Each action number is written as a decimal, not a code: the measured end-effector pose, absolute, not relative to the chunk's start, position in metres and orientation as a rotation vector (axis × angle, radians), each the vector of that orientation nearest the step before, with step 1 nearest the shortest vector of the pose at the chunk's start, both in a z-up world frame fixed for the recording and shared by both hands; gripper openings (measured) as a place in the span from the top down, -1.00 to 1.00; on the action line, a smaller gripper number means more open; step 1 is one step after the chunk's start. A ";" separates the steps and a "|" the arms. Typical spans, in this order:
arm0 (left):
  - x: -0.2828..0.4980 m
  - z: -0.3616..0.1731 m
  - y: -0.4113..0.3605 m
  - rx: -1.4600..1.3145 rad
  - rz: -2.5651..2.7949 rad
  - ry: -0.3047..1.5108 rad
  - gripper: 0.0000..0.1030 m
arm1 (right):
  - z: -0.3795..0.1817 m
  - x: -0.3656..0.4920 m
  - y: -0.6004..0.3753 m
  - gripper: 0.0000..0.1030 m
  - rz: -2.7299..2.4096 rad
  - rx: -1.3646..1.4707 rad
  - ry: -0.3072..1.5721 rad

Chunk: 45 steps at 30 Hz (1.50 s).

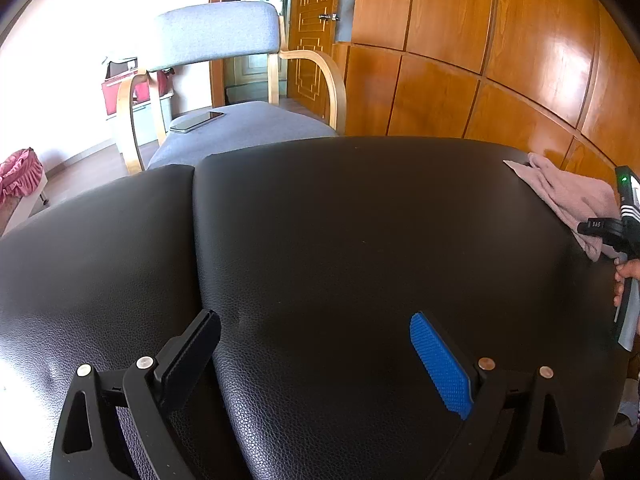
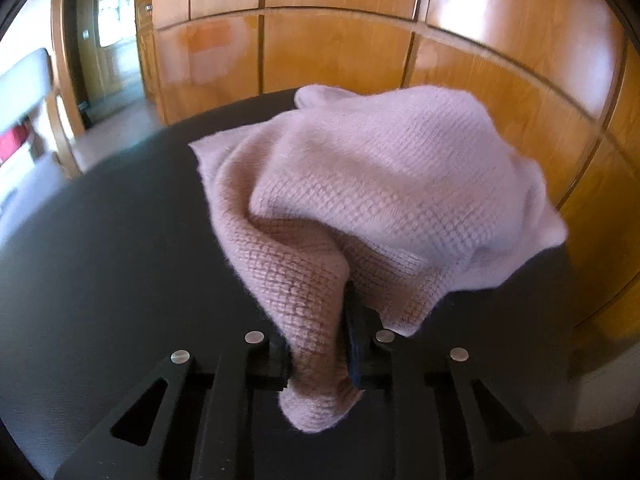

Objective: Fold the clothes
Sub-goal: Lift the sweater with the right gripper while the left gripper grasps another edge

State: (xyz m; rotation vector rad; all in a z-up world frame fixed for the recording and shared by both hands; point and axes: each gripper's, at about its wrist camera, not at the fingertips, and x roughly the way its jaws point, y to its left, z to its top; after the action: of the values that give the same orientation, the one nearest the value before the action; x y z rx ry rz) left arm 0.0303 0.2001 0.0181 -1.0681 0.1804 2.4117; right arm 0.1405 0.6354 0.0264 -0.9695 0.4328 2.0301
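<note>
The right gripper (image 2: 320, 356) is clamping a pink knit cloth (image 2: 360, 184) between its two fingers, which are standing close together with a bunched fold of the fabric pinched in the gap; a rounded end of that fold is hanging out below the fingers, toward the camera. Ahead of and above the fingertips the rest of the cloth is billowing up in a crumpled mound, one corner reaching forward-left and another drooping to the right. Whether the mound is resting on the black leather surface (image 2: 100, 260) beneath it or is lifted clear cannot be told — the view is blurred. The left gripper (image 1: 316, 352) is hovering over the same black leather surface (image 1: 340, 220) with its jaws spread wide and nothing between them, the blue-padded finger (image 1: 440, 368) on its right and the black finger (image 1: 188, 356) on its left. From the left gripper, the pink knit cloth (image 1: 568, 196) is lying well apart, far ahead and to the right, at the edge of the surface beside the wooden panelled wall (image 1: 480, 60). A hand (image 1: 626, 280) is gripping the handle of the right gripper there, just this side of the cloth. Ahead and to the left, beyond the surface, a grey upholstered chair (image 1: 224, 36) is standing with a phone (image 1: 196, 121) lying on its seat.
</note>
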 end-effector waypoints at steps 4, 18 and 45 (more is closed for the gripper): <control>0.031 0.018 0.202 -1.065 2.413 0.183 -0.91 | 0.027 0.138 0.620 0.64 2.126 -0.960 0.564; 0.039 0.019 0.193 -1.066 2.368 0.190 -0.83 | 0.029 0.142 0.499 0.70 2.474 -0.988 0.958; 0.070 0.020 0.016 -1.161 2.755 0.236 -0.83 | 0.020 0.115 0.227 0.05 3.170 -1.335 0.792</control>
State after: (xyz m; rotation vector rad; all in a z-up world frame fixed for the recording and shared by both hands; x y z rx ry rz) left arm 0.0704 0.0156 0.0200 -1.1605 0.2364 2.7550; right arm 0.1152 0.2266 0.0204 -1.3354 0.7919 3.1700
